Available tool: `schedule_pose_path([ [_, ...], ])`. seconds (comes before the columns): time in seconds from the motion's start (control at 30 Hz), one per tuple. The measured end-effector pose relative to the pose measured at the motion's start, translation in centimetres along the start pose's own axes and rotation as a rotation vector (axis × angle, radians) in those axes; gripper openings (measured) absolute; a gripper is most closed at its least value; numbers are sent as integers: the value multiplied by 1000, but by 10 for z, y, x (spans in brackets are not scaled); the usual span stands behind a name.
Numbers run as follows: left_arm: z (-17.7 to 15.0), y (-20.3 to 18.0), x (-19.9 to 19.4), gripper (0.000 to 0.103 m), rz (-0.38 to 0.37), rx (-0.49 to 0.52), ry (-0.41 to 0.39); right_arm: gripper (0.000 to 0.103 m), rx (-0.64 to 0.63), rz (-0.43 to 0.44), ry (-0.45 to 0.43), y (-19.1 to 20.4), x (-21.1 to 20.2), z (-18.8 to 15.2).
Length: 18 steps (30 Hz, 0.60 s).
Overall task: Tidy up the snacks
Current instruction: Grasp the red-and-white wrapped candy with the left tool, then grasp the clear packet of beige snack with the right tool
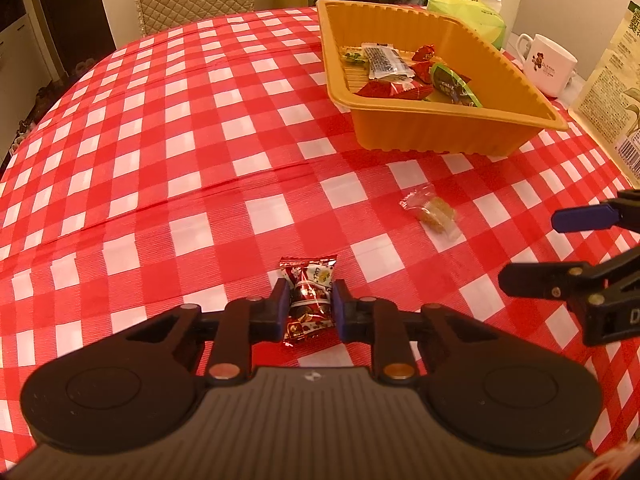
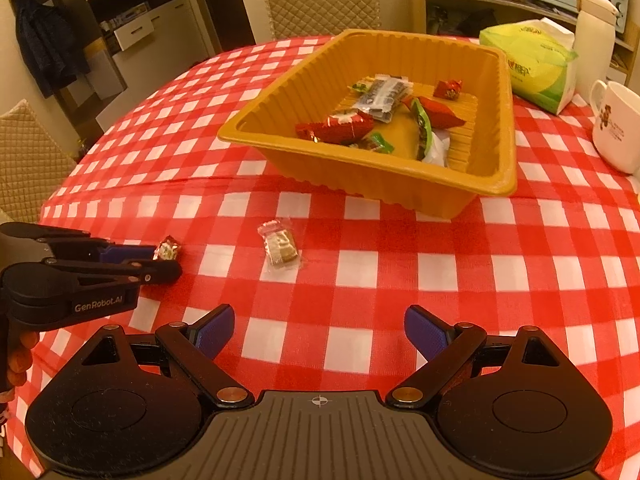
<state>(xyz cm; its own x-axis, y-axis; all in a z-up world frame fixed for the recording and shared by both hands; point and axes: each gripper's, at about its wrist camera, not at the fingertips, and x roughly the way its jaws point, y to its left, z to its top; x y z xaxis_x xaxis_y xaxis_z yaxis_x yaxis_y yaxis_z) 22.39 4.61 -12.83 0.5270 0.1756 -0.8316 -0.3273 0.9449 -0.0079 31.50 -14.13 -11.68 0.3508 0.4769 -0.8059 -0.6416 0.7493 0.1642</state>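
Red-checked tablecloth (image 1: 160, 160) covers the table; far right sits an orange tray (image 1: 460, 132) of snacks. Near, the left gripper (image 1: 310, 300) is clamped on a red candy (image 1: 308, 296); next it likely lifts over the tray's rim. Clear cloth lies between. The right gripper (image 2: 318, 330) hangs open near a clear-wrapped biscuit (image 2: 280, 248).

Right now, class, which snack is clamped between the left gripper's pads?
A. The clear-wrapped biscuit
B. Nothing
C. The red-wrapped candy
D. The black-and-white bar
C: the left gripper has its pads pressed on the red-wrapped candy, while the clear-wrapped biscuit lies free on the tablecloth.
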Motion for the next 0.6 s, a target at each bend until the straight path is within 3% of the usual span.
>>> schedule_pose_path([
  [0.13, -1, 8, -4, 19, 8, -15, -2, 91, -30, 0, -29, 4, 6, 5],
  [0.23, -3, 16, -8, 19, 18, -34, -4, 74, -71, 6, -54, 9, 12, 10],
  [0.6, -12, 37, -22, 19, 55, -86, -9, 42, -211, 5, -58, 25, 46, 25],
])
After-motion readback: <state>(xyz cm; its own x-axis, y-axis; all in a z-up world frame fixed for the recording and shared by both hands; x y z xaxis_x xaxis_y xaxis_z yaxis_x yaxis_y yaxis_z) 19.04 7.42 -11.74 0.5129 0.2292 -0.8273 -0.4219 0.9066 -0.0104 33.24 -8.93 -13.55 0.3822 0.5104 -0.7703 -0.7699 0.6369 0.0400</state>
